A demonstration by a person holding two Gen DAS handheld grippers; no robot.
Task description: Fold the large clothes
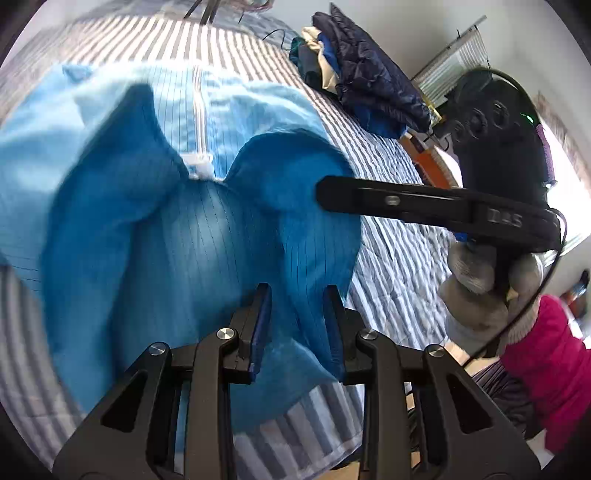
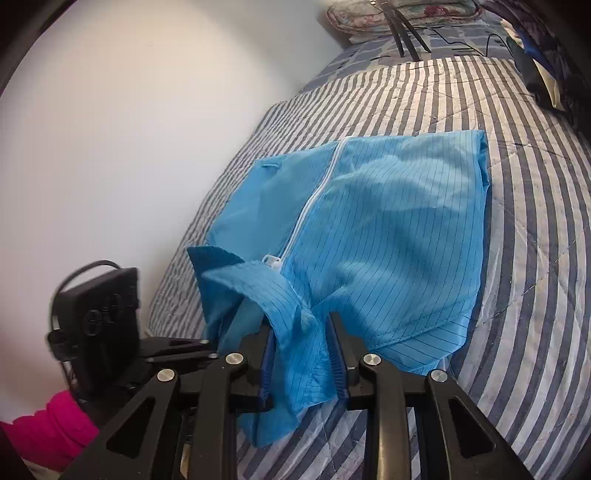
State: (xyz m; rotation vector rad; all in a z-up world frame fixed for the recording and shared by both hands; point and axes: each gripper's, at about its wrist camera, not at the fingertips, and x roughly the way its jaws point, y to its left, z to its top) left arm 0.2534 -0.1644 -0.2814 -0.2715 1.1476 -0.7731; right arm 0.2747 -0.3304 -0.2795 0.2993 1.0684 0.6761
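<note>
A light blue pinstriped garment (image 2: pixel 388 229) with a white zipper (image 2: pixel 314 199) lies folded on the striped bed quilt (image 2: pixel 517 258). Its collar end, nearest me, is raised and bunched. In the left wrist view the garment (image 1: pixel 184 229) fills the middle, and my left gripper (image 1: pixel 297 321) stands open over its near edge, with cloth between the fingers but not pinched. My right gripper (image 2: pixel 301 350) straddles a fold of the collar, and its pads do not clearly press it. From the left wrist view the right gripper (image 1: pixel 406 203) reaches in side-on from the right.
A pile of dark and mixed clothes (image 1: pixel 362 74) sits at the bed's far right. A white wall (image 2: pixel 129 129) runs along the bed's left side. A gloved hand (image 1: pixel 476 280) and pink sleeve (image 1: pixel 546 369) hold the right gripper. Black tripod legs (image 2: pixel 402 33) stand at the far end.
</note>
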